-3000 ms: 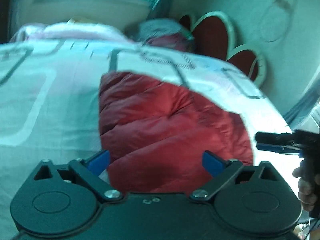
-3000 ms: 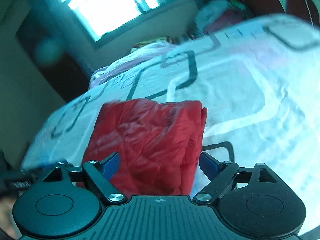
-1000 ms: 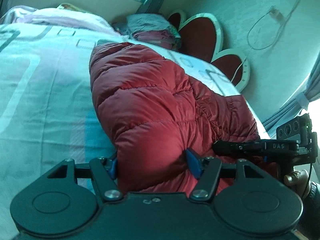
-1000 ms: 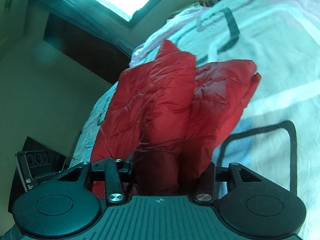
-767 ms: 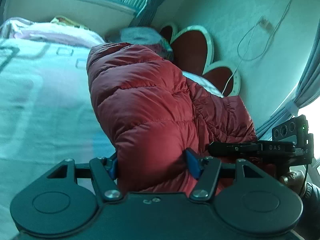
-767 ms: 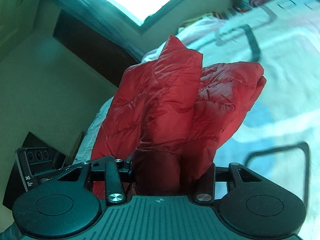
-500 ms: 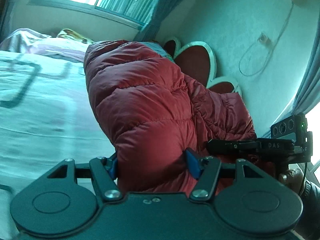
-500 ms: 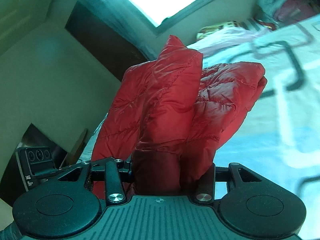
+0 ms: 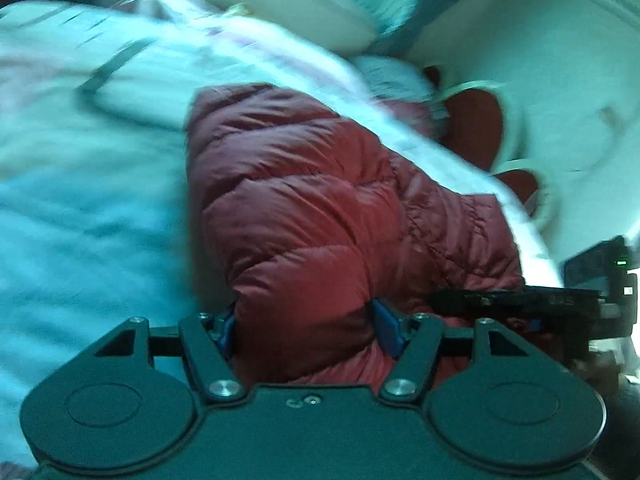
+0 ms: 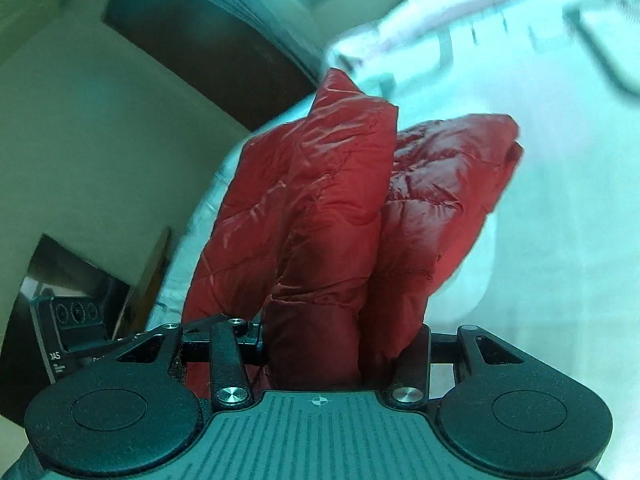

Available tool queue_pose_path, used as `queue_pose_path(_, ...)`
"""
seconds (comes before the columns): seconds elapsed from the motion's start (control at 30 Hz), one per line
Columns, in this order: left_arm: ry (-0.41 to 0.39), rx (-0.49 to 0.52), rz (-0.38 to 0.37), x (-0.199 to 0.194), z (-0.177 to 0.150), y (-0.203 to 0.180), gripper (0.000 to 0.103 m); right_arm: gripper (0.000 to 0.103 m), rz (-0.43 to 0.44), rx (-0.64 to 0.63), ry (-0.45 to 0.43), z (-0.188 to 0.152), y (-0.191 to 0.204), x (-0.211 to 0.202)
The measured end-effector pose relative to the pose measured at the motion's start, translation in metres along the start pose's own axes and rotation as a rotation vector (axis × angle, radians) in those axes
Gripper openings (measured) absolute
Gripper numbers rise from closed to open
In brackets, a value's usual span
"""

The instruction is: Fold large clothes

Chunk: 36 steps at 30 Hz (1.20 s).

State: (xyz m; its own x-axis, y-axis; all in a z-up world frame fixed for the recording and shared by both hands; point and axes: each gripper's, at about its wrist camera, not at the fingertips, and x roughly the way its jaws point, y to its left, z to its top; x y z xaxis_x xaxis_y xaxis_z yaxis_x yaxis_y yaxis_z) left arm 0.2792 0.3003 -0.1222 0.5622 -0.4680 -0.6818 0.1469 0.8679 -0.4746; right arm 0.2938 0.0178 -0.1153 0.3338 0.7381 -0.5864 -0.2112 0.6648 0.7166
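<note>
- The jacket point(image 9: 320, 216), a red puffy one, is bunched over the bed point(image 9: 80, 184), held up at its near edge.
- The left tongs point(image 9: 308, 328) pinch one thick fold; the right tongs point(image 10: 344, 344) pinch another.
- Judgement: both ends should travel level and together, so the padded layers land square without slipping.

Motion blur smeared the bedspread point(image 9: 80, 184) across the left of the left wrist frame. The red jacket point(image 10: 340, 216) hid the right claw point(image 10: 344, 344) fingertips, and the other device point(image 10: 72, 332) was cut off at lower left.
</note>
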Motion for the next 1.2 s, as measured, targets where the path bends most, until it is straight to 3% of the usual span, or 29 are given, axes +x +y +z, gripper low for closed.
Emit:
queue_pose_path(0.1,-0.014,-0.033,0.004,0.007,-0.014,0.013,0.078,0.055,-0.05,0.045,0.016,-0.008,-0.016,0.026)
queue_pose_path(0.27,-0.042,-0.007,0.027,-0.006,-0.016,0.017,0.086,0.059,-0.073,0.062,-0.004,-0.007,-0.014,0.008)
queue_pose_path(0.3,-0.051,0.005,0.037,-0.015,-0.014,0.021,0.085,0.066,-0.092,0.05,-0.022,-0.006,-0.01,-0.003)
queue_pose_path(0.4,-0.104,0.037,0.077,-0.041,0.0,0.033,0.084,0.067,-0.181,-0.001,-0.116,-0.001,-0.007,-0.047)
queue_pose_path(0.47,-0.14,0.066,0.077,-0.048,0.016,0.032,0.079,0.067,-0.206,-0.041,-0.187,0.01,0.005,-0.067)
queue_pose_path(0.5,-0.153,0.083,0.068,-0.047,0.025,0.029,0.068,0.067,-0.21,-0.072,-0.215,0.019,0.013,-0.068)
queue_pose_path(0.53,-0.157,0.101,0.054,-0.043,0.035,0.023,0.06,0.066,-0.216,-0.114,-0.241,0.028,0.024,-0.066)
queue_pose_path(0.57,-0.157,0.126,0.04,-0.035,0.047,0.015,0.059,0.061,-0.228,-0.162,-0.252,0.036,0.036,-0.06)
queue_pose_path(0.63,-0.166,0.204,0.062,-0.018,0.066,-0.003,0.059,0.034,-0.255,-0.232,-0.226,0.054,0.055,-0.035)
queue_pose_path(0.73,-0.131,0.302,0.054,0.017,0.091,-0.029,0.059,0.021,-0.279,-0.279,-0.164,0.067,0.062,0.004)
queue_pose_path(0.9,0.024,0.417,0.094,0.078,0.097,-0.037,0.054,0.021,-0.359,-0.272,-0.082,0.05,0.021,0.033)
queue_pose_path(1.07,0.049,0.497,0.093,0.09,0.082,-0.029,0.056,0.021,-0.367,-0.202,-0.059,0.03,-0.014,0.038)
queue_pose_path(1.2,0.039,0.54,0.097,0.089,0.075,-0.03,0.056,0.021,-0.361,-0.171,-0.073,0.025,-0.022,0.036)
